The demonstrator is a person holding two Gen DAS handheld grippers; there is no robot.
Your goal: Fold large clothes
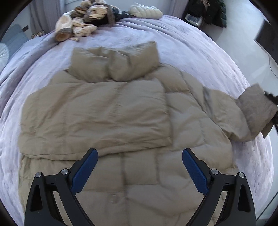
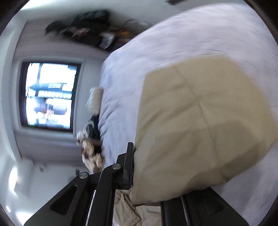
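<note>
A tan puffer jacket (image 1: 107,113) lies spread on the lavender bed (image 1: 191,52), hood at the far side, its left sleeve folded across the body. My left gripper (image 1: 139,156) is open and empty, hovering above the jacket's lower hem. The right sleeve's cuff (image 1: 257,106) is lifted at the right edge, held by my right gripper (image 1: 271,97). In the right wrist view my right gripper (image 2: 137,166) is shut on the tan sleeve (image 2: 199,130), which fills the view above the bed (image 2: 191,38).
A heap of beige and dark clothes (image 1: 86,20) and a cream puffer (image 1: 147,11) lie at the bed's far end. A dark monitor (image 1: 267,38) stands right of the bed. A window (image 2: 50,95) and hanging dark clothes (image 2: 83,26) are on the wall.
</note>
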